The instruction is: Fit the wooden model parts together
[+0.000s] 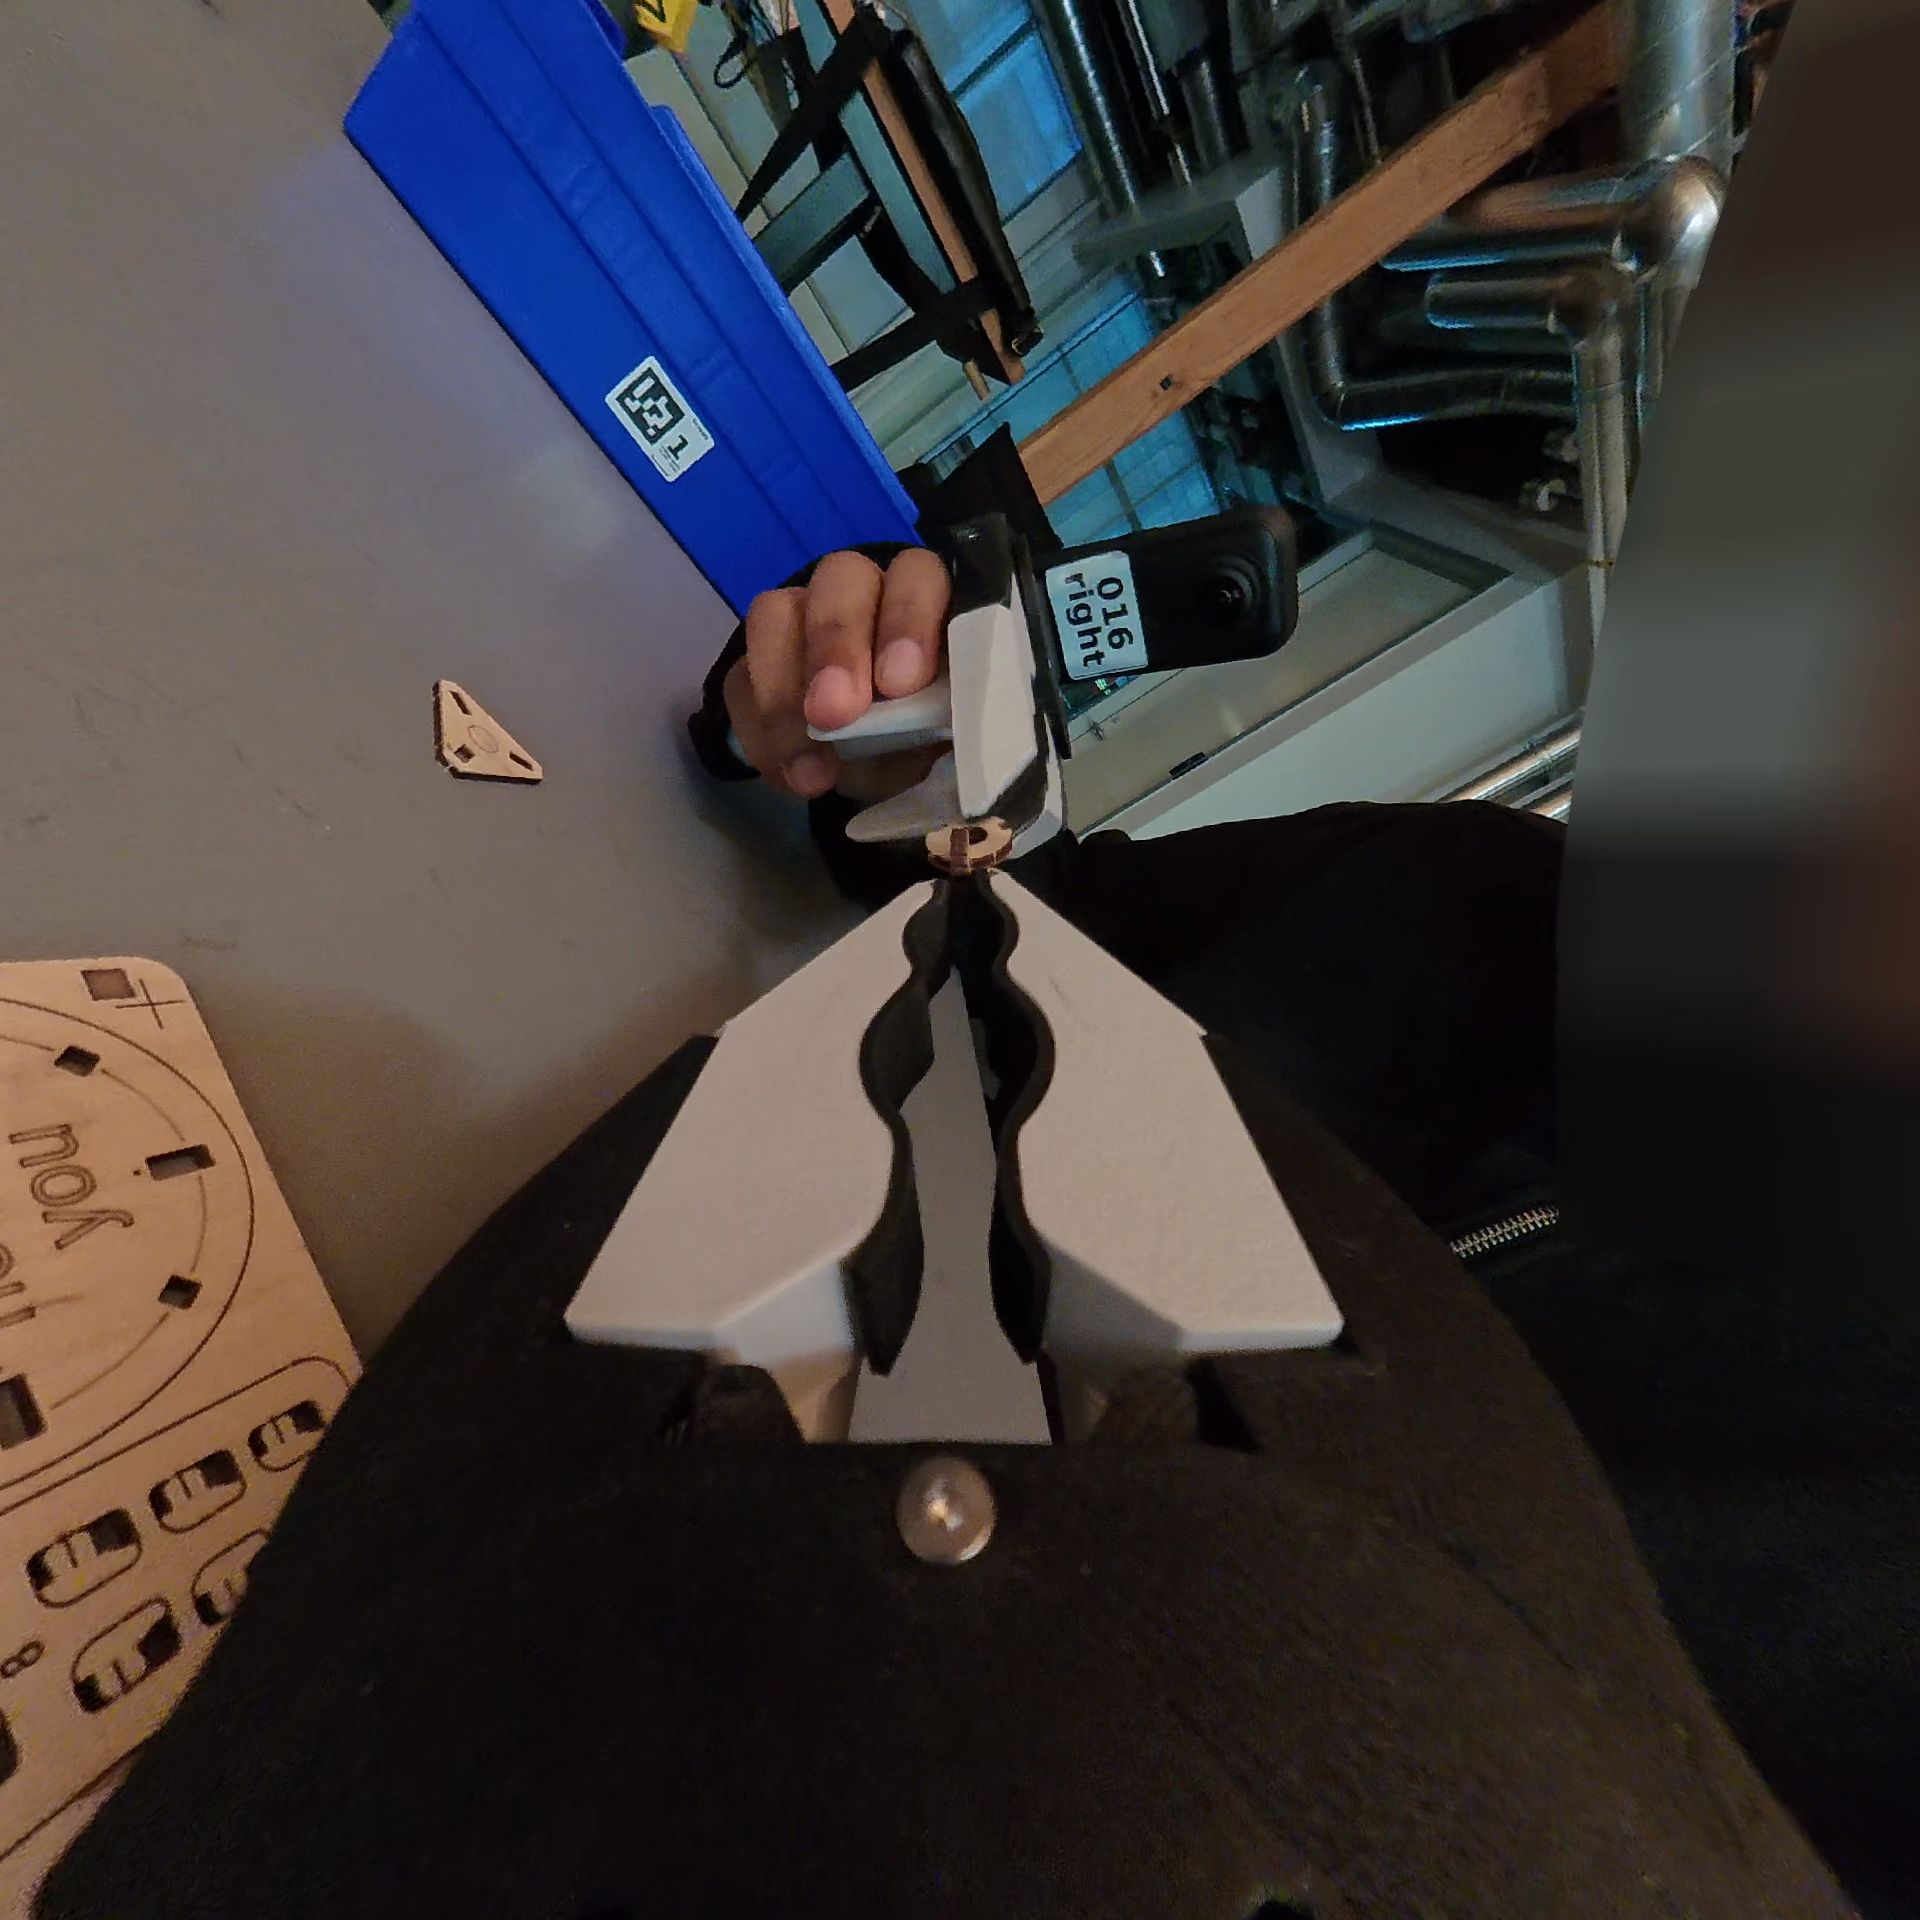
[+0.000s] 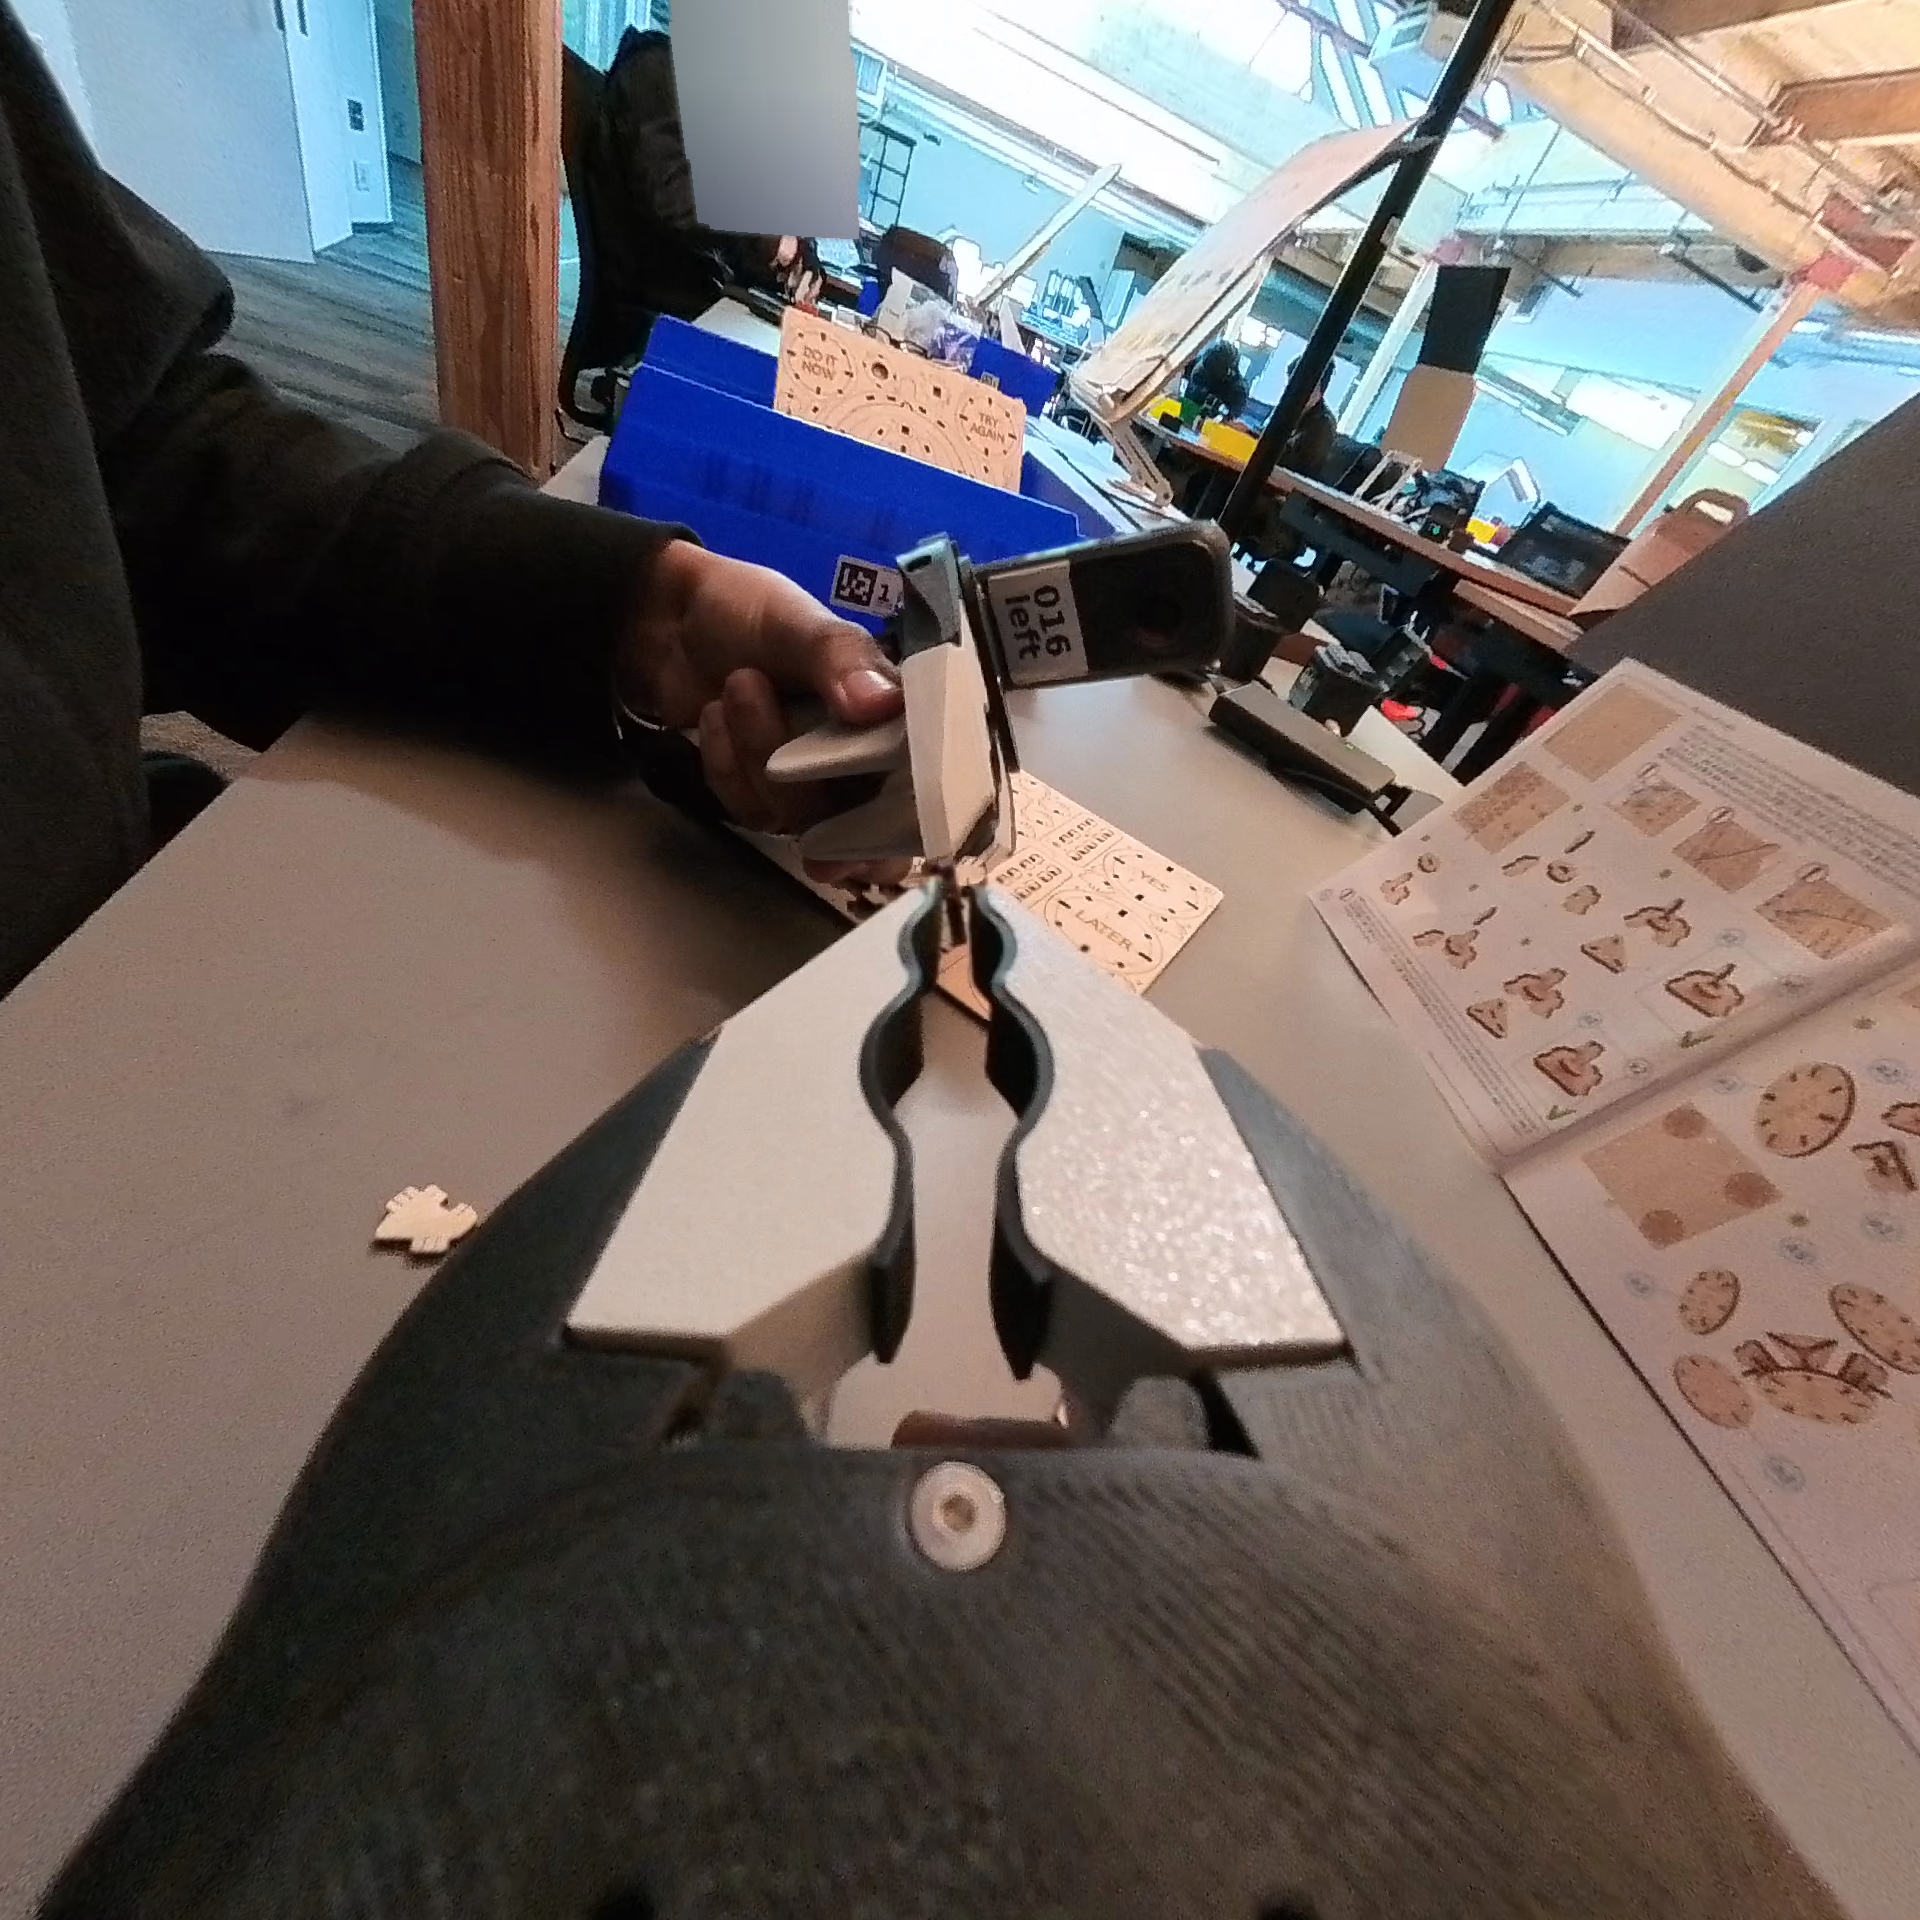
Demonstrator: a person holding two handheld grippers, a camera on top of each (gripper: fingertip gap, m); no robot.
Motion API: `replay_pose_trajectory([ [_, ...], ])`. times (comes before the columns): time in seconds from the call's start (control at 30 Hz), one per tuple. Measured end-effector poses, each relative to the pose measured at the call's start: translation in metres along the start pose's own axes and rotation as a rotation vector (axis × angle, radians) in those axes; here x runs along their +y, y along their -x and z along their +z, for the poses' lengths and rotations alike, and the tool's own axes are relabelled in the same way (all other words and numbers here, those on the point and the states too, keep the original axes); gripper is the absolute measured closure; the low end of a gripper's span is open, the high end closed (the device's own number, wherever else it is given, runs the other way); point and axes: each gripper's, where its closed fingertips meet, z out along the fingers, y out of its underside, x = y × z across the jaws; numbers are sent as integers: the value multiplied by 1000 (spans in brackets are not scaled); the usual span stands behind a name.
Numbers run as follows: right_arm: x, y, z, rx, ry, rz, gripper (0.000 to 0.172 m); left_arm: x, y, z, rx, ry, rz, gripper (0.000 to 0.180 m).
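Both grippers, left (image 1: 961, 883) and right (image 2: 951, 904), pinch small wooden pieces (image 1: 968, 840) tip-to-tip above the surface (image 1: 260, 582), fingers nearly shut.

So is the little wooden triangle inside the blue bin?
No, the wooden triangle lies flat on the grey table, apart from the blue bin.

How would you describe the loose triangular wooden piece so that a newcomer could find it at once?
Start at the grey table and find the blue bin along its far edge. The triangle lies flat on bare tabletop below the bin, alone, apart from the hand. Unlike the big cut-out sheet nearby, it is small, three-cornered, with slots near its corners.
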Motion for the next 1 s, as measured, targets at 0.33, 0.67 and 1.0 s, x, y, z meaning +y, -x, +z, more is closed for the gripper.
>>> replay_pose_trajectory([
  [0.33,-2,2,0,-6,-4,-16,171,0,-2,0,10,-5,16,179],
  [0.67,-2,-2,0,28,3,-30,172,-12,-1,-6,-1,-80,21,168],
  [1.0,0,-22,-5,130,17,-11,172,-47,-8,-29,8,-301,67,170],
])
